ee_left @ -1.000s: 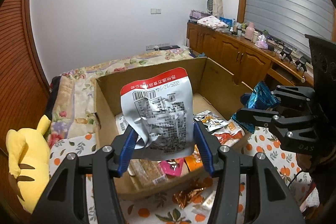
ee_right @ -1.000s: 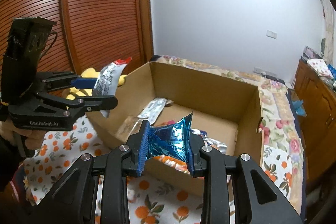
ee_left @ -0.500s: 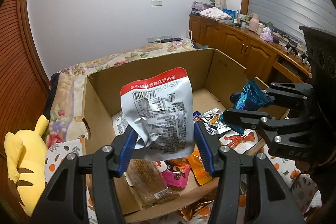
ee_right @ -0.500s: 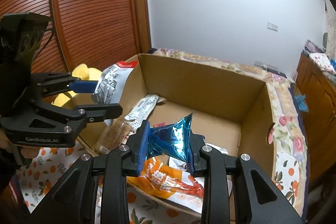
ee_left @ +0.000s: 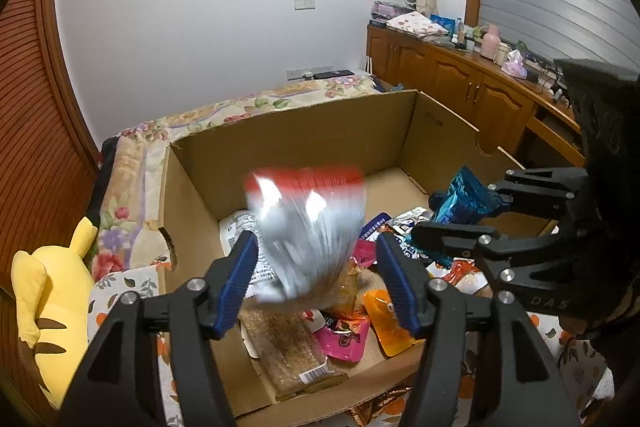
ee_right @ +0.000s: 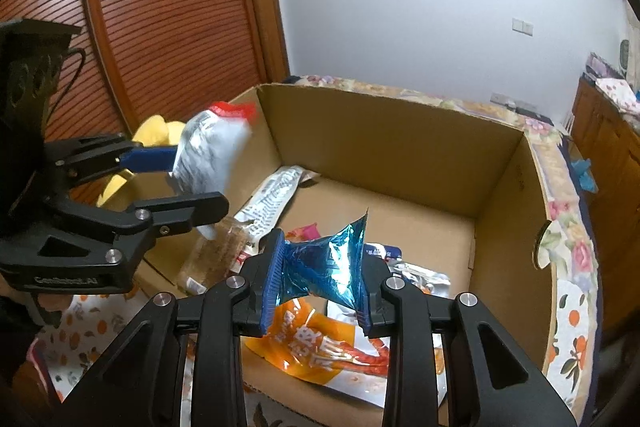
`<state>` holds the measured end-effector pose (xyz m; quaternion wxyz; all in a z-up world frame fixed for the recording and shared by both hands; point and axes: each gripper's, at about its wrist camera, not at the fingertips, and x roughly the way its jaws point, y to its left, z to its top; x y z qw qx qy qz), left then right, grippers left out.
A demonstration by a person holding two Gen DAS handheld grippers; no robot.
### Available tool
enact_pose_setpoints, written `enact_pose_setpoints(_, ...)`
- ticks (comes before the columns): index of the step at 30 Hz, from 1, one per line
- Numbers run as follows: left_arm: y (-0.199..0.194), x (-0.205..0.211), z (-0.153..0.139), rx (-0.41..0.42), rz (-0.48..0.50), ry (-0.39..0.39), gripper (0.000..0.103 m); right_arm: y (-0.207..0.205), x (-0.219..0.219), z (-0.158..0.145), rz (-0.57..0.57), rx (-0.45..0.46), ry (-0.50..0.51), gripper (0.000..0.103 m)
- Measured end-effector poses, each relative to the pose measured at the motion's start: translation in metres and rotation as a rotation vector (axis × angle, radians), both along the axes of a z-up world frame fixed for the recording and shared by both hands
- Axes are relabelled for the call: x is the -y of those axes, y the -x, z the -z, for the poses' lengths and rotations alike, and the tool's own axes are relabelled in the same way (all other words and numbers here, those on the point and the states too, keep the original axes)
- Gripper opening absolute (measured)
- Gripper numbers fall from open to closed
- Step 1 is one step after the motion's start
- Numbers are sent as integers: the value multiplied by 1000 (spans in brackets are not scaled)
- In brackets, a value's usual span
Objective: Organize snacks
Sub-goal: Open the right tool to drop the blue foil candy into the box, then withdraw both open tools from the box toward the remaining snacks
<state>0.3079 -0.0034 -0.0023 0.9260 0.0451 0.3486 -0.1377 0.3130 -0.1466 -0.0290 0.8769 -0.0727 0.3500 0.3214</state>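
A silver snack packet with a red top point(ee_left: 308, 227) is blurred and falling between the spread fingers of my open left gripper point(ee_left: 314, 283), above the open cardboard box point(ee_left: 304, 131). It also shows in the right wrist view point(ee_right: 212, 155), by the left gripper point(ee_right: 188, 183). My right gripper point(ee_right: 320, 285) is shut on a crumpled shiny blue packet point(ee_right: 324, 267) and holds it over the box's near edge; it also shows in the left wrist view point(ee_left: 464, 199). Several snack packets lie in the box, among them an orange one point(ee_right: 316, 347) and a brown bar point(ee_left: 284, 347).
The box point(ee_right: 400, 147) stands on a cloth with orange prints point(ee_right: 92, 327) beside a flowered bed point(ee_left: 224, 111). A yellow plush toy point(ee_left: 48, 303) lies left of the box. Wooden cabinets point(ee_left: 460, 87) with clutter run along the right wall. A slatted wooden door point(ee_right: 160, 7) is at left.
My left gripper has opened and let go of the silver packet, which is dropping toward the box. Both grippers have moved farther over the box. The right gripper still holds the blue packet.
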Motion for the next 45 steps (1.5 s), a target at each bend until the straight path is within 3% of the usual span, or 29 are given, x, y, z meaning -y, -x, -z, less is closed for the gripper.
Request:
enact_pose_setpoints(10,9,-6,-6,35,-15,9,73,-4,-9,3,5,-16,25,32)
enact_pose_setpoints(12,11,-7,-6,42,-12,9,74,-4,-10,2,7,-14,29,39)
enact_pose_setpoints(19,18,-8,-6,50,-10,25,76,5,-8,-2,11,13,30,42)
enact_pose_setpoints(26,34,-15,-12,82,-27,70,89,17,1,-11,38,33,7,51)
enact_pose_setpoints(31,48,-18,-15,104,-36,65,89,34,9,-20,52,56,-9,56)
enact_pose_setpoints(45,114,-19,-13,130,-2,73,89,95,12,-28,7,81,-25,56)
